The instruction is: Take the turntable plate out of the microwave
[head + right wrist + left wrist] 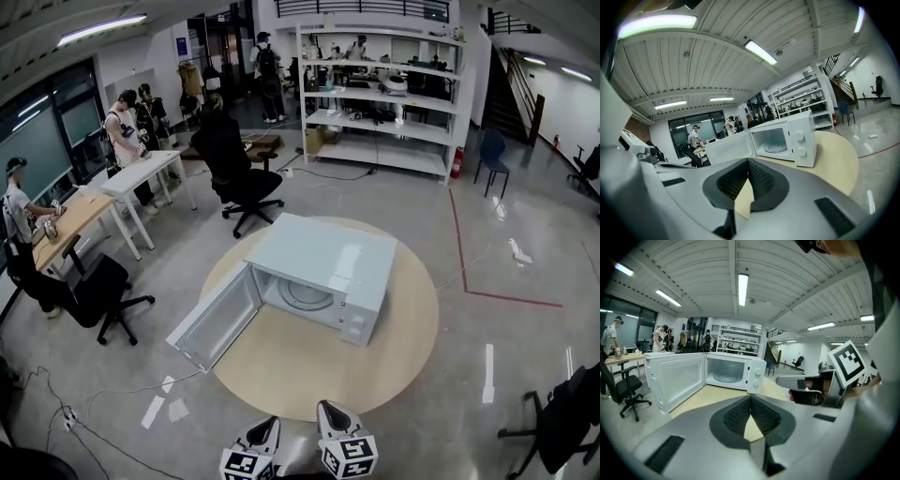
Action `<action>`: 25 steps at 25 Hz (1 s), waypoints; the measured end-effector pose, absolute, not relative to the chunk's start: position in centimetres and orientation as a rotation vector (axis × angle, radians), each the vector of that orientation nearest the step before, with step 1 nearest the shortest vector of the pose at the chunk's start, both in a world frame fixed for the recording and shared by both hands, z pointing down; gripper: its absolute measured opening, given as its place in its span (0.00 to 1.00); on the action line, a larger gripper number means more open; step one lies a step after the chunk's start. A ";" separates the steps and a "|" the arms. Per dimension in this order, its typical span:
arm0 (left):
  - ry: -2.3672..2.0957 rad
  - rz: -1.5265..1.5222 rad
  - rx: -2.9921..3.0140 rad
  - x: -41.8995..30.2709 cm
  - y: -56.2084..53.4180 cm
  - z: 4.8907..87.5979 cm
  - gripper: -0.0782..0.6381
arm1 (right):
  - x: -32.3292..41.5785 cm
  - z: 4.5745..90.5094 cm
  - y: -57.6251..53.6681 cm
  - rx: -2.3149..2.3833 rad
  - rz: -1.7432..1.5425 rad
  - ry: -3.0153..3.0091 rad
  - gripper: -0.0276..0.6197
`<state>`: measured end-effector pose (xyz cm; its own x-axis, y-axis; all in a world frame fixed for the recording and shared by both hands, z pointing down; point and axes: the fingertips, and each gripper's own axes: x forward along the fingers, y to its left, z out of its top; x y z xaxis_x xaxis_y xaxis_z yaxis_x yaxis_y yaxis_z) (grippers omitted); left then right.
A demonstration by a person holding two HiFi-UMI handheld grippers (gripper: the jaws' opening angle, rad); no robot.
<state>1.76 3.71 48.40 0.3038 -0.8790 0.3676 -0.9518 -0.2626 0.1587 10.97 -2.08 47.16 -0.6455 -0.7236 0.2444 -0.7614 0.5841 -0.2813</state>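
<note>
Turntable plate (307, 295) inside the open microwave (337, 251); left tool (271, 423) and right tool (327, 407) both closed, empty

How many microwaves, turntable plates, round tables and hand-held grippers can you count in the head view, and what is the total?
microwave: 1
turntable plate: 1
round table: 1
grippers: 2, left gripper and right gripper
Total: 5

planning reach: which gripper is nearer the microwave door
Left. The left gripper is short and just right of the open door; the right gripper is farther right, before the control panel.
</note>
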 end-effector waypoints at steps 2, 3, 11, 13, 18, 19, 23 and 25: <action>-1.644 0.296 2.242 2.3 2.9 48.3 0.18 | 11.9 47.0 -3.1 1.304 0.559 -2.700 0.07; -1.645 0.299 2.247 2.4 2.5 48.1 0.18 | 12.2 46.9 -3.5 1.316 0.562 -2.701 0.07; -1.649 0.268 2.242 1.4 0.1 47.6 0.18 | 11.4 47.0 -5.3 1.318 0.541 -2.700 0.07; -1.634 0.254 2.250 0.9 -1.1 47.5 0.18 | 10.8 46.9 -5.8 1.321 0.536 -2.689 0.07; -1.559 0.225 2.303 -1.3 -5.1 47.2 0.18 | 8.8 47.0 -8.2 1.392 0.537 -2.627 0.07; -1.542 0.220 2.311 -1.8 -6.1 47.1 0.18 | 8.4 46.9 -9.0 1.414 0.534 -2.616 0.07; -1.483 0.199 2.351 -3.8 -10.0 46.6 0.18 | 6.8 46.8 -12.1 1.488 0.529 -2.560 0.07; -1.461 0.181 2.364 -5.1 -11.9 46.6 0.18 | 5.6 47.1 -13.8 1.511 0.524 -2.523 0.07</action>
